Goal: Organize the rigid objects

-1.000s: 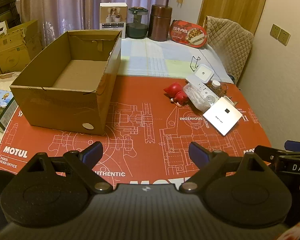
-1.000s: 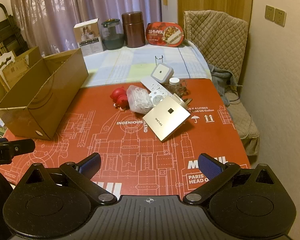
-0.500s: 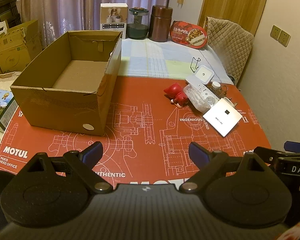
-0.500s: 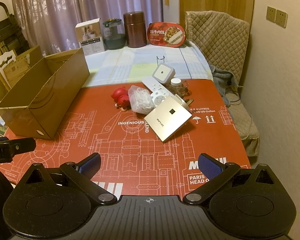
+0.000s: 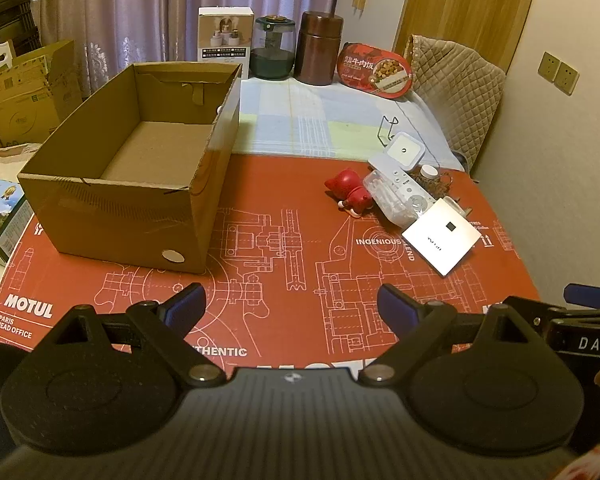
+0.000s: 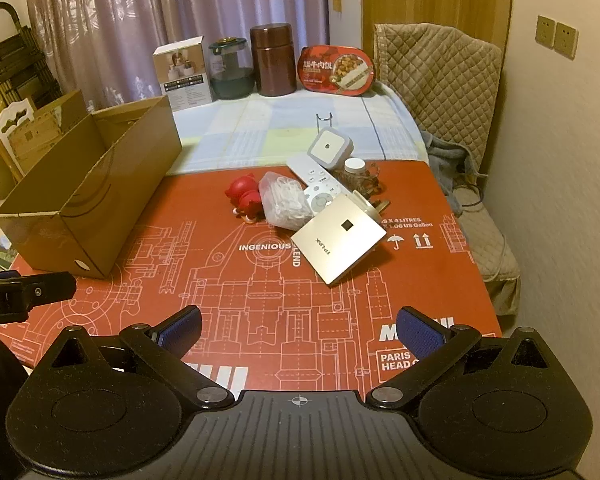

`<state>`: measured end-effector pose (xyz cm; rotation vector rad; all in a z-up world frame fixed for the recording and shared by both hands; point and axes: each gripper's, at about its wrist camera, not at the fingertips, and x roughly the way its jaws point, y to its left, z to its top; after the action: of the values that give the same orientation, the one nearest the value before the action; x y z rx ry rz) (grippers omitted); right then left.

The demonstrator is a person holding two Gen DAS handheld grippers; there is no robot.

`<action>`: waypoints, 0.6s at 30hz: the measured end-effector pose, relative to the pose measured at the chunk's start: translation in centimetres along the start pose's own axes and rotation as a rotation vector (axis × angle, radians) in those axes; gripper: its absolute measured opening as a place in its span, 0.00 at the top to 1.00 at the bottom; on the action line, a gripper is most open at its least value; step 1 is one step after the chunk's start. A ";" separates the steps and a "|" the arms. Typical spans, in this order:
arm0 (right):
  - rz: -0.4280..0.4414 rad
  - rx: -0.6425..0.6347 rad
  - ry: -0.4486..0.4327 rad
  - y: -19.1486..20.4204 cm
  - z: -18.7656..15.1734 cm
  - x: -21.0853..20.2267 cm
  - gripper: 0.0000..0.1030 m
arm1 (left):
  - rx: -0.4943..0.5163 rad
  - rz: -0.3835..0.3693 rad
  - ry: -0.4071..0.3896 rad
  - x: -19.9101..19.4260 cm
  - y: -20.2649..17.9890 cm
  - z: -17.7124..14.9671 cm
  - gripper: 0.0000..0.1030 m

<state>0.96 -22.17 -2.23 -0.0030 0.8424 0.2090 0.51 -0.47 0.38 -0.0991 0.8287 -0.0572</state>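
Observation:
An open, empty cardboard box (image 5: 140, 184) (image 6: 96, 200) stands on the left of the red mat. A pile of small objects lies to the right: a white TP-Link box (image 5: 442, 242) (image 6: 338, 242), a white remote (image 5: 404, 188) (image 6: 316, 180), a clear bag of white pieces (image 6: 282, 200), a red toy (image 5: 350, 188) (image 6: 244, 196), a square white device (image 5: 406, 150) (image 6: 331, 148) and a small white-capped jar (image 6: 355, 168). My left gripper (image 5: 292, 306) and right gripper (image 6: 298, 326) are both open and empty, low over the mat's near edge.
At the table's back stand a white carton (image 5: 225, 34), a glass jar (image 5: 272, 50), a brown canister (image 5: 318, 48) and a red food tray (image 5: 374, 72). A quilted chair (image 6: 440, 88) is at the right. More cardboard boxes (image 5: 24, 92) stand left of the table.
Both views have shifted very slightly; nothing on the table has moved and both grippers stay open.

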 end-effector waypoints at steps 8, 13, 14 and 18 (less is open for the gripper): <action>0.007 -0.010 0.001 0.0 0.0 0.0 0.02 | -0.001 -0.001 0.002 0.0 -0.1 0.1 0.12; 0.008 -0.009 0.003 0.0 0.0 0.0 0.02 | -0.003 -0.003 0.003 0.1 -0.2 0.1 0.12; 0.008 -0.008 0.002 0.0 0.0 0.1 0.02 | -0.003 -0.003 0.003 0.1 -0.2 0.1 0.12; 0.010 -0.011 0.005 0.0 -0.1 0.1 0.02 | -0.004 -0.003 0.003 0.1 -0.1 0.1 0.12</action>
<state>0.95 -22.12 -2.34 -0.0091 0.8463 0.2234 0.63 -0.63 0.35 -0.1039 0.8314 -0.0589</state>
